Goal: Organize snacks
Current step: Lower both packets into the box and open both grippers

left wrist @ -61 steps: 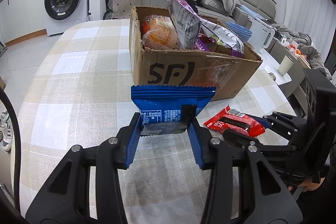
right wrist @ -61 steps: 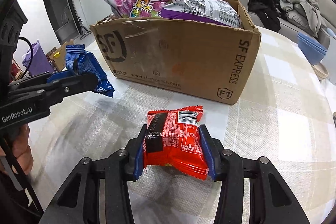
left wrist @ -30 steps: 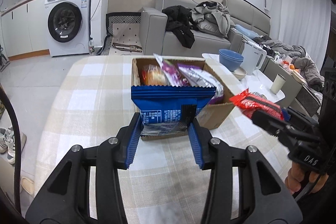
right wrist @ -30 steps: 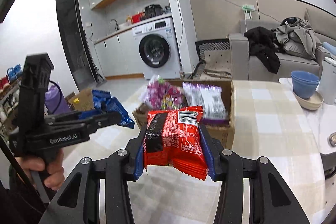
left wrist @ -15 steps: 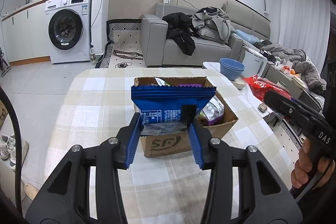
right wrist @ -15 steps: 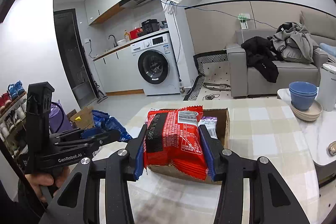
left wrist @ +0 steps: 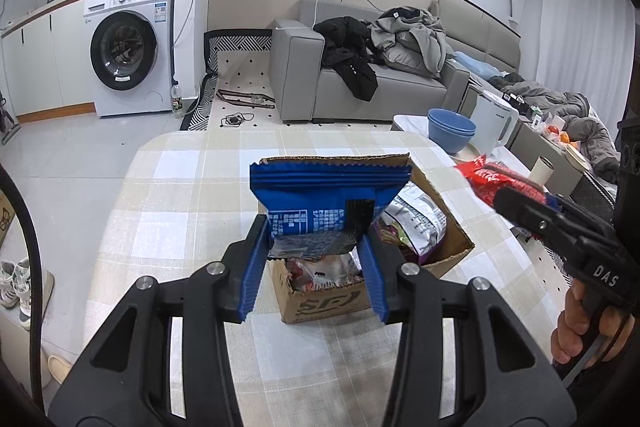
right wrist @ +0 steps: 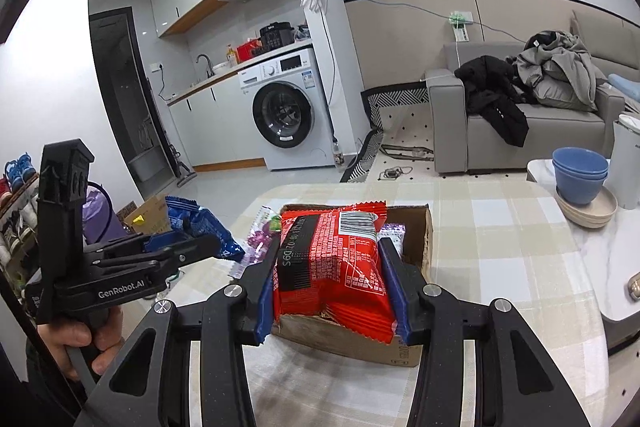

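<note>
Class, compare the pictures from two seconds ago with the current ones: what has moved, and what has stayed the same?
Both tongs rose from table level to high above the cardboard box. The left tongs carried the blue packet up; the right tongs lifted the red packet off the table. Unchanged: both grips stay shut on their packets, and the box stays put, still full.

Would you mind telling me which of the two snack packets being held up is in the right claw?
The red packet, clamped in the right claw. The other held packet is blue and sits in the left claw.
</note>
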Demonstrator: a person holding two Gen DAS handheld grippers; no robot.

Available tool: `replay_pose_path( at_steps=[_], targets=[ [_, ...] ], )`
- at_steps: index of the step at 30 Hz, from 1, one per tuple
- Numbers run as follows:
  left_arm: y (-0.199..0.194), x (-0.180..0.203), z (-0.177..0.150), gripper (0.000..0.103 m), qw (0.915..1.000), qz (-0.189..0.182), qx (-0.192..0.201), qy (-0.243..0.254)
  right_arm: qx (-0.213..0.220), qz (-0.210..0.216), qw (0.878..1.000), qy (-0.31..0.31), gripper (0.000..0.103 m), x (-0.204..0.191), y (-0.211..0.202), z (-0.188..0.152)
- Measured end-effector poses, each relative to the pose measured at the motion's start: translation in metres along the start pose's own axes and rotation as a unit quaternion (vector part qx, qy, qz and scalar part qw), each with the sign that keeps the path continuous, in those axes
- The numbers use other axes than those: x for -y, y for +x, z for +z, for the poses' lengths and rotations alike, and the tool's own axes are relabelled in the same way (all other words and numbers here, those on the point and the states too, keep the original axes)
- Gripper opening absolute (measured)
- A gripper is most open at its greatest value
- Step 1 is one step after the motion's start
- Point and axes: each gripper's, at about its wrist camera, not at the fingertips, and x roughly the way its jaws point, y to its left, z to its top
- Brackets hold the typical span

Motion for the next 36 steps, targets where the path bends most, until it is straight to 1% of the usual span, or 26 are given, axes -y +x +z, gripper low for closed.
replay_pose_path(
  at_steps=[6,19,23,29,36],
  targets=[
    [0.027,0.003,0.01,0.041,1.0,-0.002,-0.007,0.005,-0.021,-0.007,1.0,0.005,0.046,0.011,0.023,-0.001],
    [0.087,0.017,0.015,0.041,0.9992,0.001,-0.031,0.027,-0.072,-0.016,0.997,0.004,0.046,0.025,0.073,-0.016],
    [0.102,0.02,0.013,0.041,0.9986,0.007,-0.039,0.036,-0.083,-0.014,0.996,0.006,0.046,0.027,0.081,-0.02],
    [0.125,0.025,0.008,0.039,0.9972,-0.006,-0.06,0.045,-0.101,-0.015,0.995,0.013,0.046,0.033,0.092,-0.028],
    [0.142,0.029,0.004,0.038,0.9966,-0.01,-0.067,0.047,-0.101,-0.02,0.995,0.002,0.046,0.032,0.095,-0.026]
  ],
)
